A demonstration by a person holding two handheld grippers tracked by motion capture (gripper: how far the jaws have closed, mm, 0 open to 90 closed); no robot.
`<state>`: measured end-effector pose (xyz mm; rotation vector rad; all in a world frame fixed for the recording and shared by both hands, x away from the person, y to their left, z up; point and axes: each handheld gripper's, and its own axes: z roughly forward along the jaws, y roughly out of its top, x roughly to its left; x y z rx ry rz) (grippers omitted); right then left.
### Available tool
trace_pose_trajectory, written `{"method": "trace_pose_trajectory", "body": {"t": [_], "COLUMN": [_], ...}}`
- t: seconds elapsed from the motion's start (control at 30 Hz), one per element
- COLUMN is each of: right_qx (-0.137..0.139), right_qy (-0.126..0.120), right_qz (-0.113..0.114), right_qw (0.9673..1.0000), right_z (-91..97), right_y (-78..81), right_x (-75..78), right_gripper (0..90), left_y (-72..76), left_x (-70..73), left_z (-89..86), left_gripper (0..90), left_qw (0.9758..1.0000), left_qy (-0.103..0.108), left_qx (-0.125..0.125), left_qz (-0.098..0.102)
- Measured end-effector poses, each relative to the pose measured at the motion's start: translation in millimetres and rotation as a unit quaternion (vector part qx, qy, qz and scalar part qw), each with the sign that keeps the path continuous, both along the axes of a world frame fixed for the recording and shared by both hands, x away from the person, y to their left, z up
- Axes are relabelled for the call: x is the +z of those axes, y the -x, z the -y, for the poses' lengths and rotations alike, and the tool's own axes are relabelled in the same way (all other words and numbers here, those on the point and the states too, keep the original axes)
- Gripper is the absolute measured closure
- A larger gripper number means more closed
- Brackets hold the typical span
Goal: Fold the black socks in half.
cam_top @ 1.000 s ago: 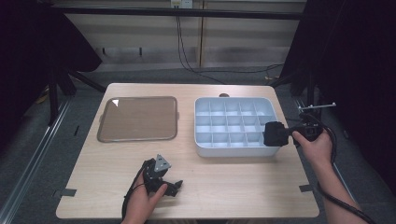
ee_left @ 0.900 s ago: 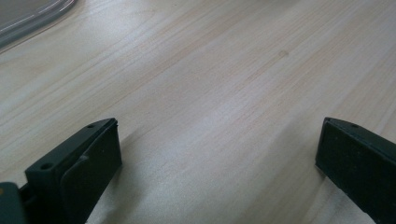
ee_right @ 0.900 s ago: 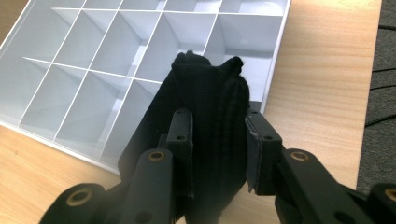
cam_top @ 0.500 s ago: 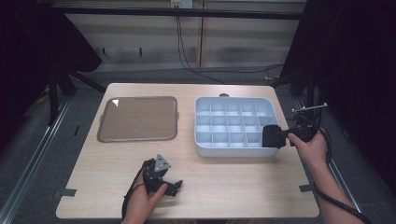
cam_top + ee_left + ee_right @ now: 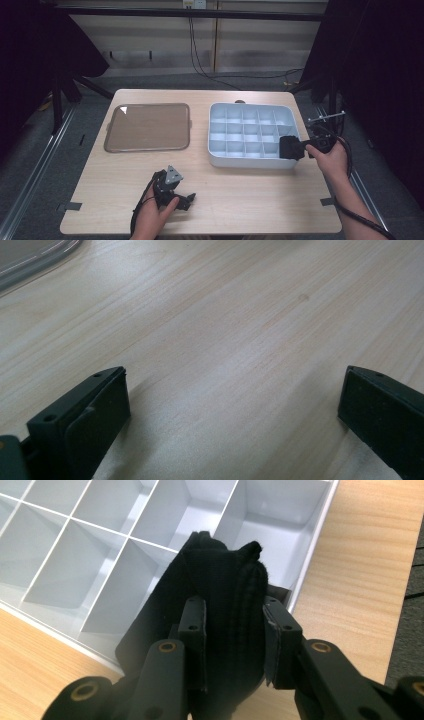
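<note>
1. Right gripper view: the right gripper (image 5: 234, 640) pinches a black fabric bundle (image 5: 225, 595) between its two pads, one pad pressed against each side.
2. Bundle appearance: soft, matte black cloth with a fine ribbed knit, folded or rolled into a thick wad. Its top edge ends in two rounded humps above the jaws, and a looser flap hangs to the left, below the pads.
3. Bundle position: it hangs over the near right corner of the white compartment tray (image 5: 320, 535), above the corner cells and the tray's outer wall. Whether it touches the tray cannot be told.
4. High view: the right gripper (image 5: 295, 148) holds the bundle (image 5: 288, 147) at the right end of the tray (image 5: 250, 162), on the table (image 5: 250, 200).
5. Left gripper (image 5: 235, 415): its jaws stand spread wide with bare wood between them. In the high view it (image 5: 175, 196) rests near the table's front edge, below the brown flat tray (image 5: 148, 126).
</note>
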<state>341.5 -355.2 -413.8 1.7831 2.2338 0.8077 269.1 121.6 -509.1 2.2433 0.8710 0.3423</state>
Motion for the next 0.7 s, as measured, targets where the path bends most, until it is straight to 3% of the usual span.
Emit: {"method": "trace_pose_trajectory", "body": {"t": [0.17,0.7], "right_qx": [0.004,0.004], "right_qy": [0.014,0.049], "right_qz": [-0.007,0.023], "right_qw": [0.9999,0.9985], "right_z": [-4.6,-7.0], "right_y": [-1.2,2.9], "right_x": [-0.8,6.4], "right_gripper": [66.0,50.0], "left_y": [0.0,0.0], "left_x": [0.0,0.0], "left_z": [0.0,0.0], "left_gripper": [0.0,0.0], "left_qw": [1.0,1.0], "left_qy": [0.0,0.0], "left_qx": [0.0,0.0], "left_qz": [0.0,0.0]}}
